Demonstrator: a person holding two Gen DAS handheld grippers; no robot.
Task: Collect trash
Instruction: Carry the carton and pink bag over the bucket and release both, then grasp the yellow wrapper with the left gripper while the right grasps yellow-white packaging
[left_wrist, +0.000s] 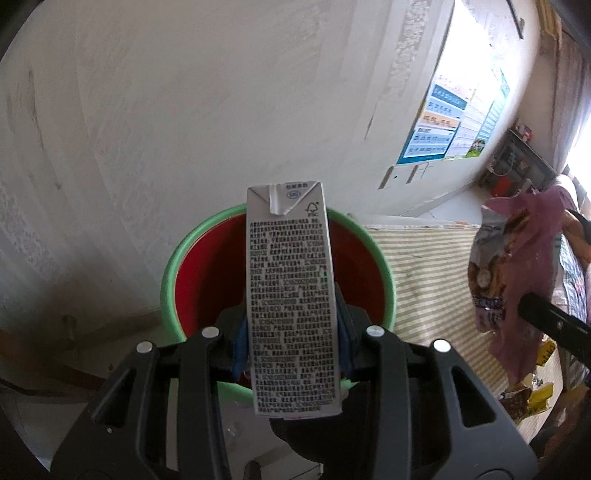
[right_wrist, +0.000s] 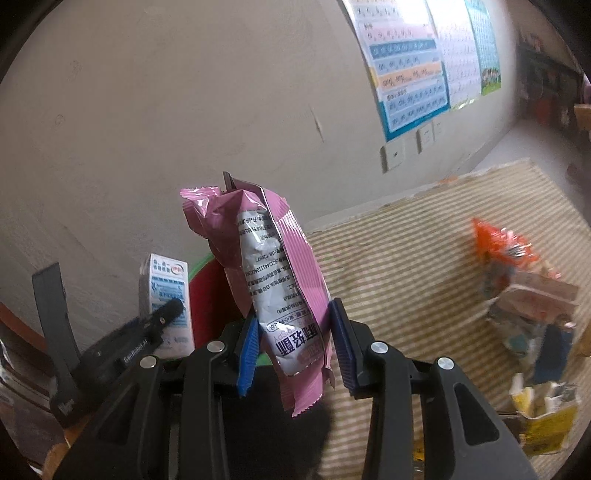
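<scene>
The left gripper (left_wrist: 291, 332) pinches a grey milk carton (left_wrist: 291, 295) between its blue pads, long axis toward twelve o'clock, folded top end away from the camera, above the green-rimmed red bin (left_wrist: 192, 273). The right gripper (right_wrist: 293, 345) pinches a pink snack wrapper (right_wrist: 275, 291), crumpled, long axis leaning toward eleven o'clock, with the bin just behind it. At three to five o'clock more wrappers (right_wrist: 532, 317) lie on a striped cloth (right_wrist: 406, 266). Behind stands a pale wall (left_wrist: 184, 110) with charts (right_wrist: 410, 66).
</scene>
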